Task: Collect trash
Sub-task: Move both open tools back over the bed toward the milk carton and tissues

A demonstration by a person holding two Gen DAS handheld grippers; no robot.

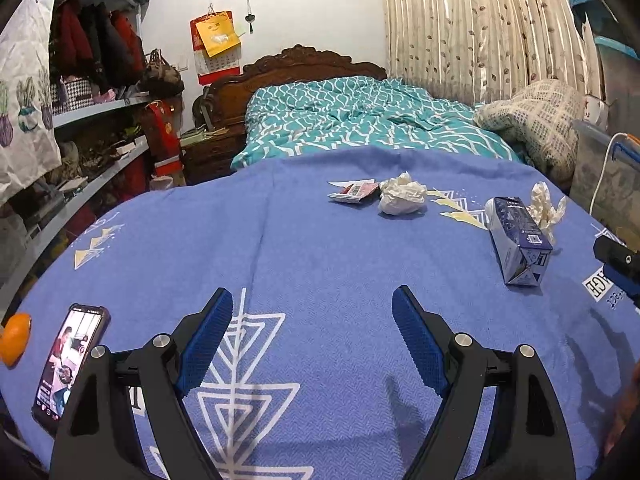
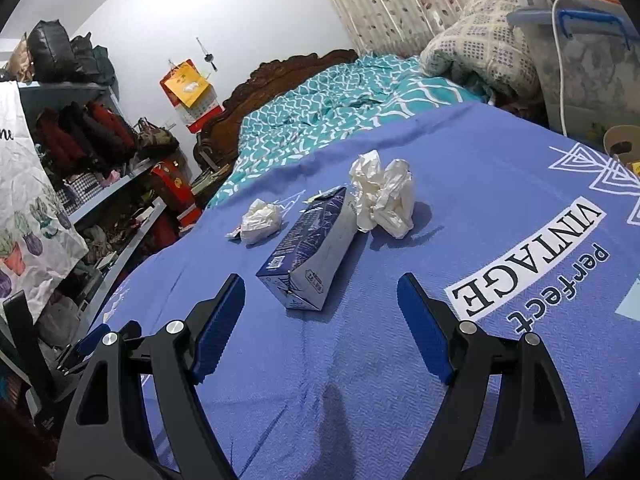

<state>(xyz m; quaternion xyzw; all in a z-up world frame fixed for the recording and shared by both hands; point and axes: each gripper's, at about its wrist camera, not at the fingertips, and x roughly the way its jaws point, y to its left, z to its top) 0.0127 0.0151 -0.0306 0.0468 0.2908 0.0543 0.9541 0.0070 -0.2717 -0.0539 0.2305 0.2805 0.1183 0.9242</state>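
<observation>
both hand-held grippers (image 1: 312, 320) (image 2: 320, 312) gape empty over cloth (image 2: 520, 200) printed "perfect vintage".

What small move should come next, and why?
Probably ease the right hand-held gripper forward around the blue carton. Both grippers are open and empty, and the carton lies on its side just ahead of the right one, nearer than the crumpled paper.
</observation>
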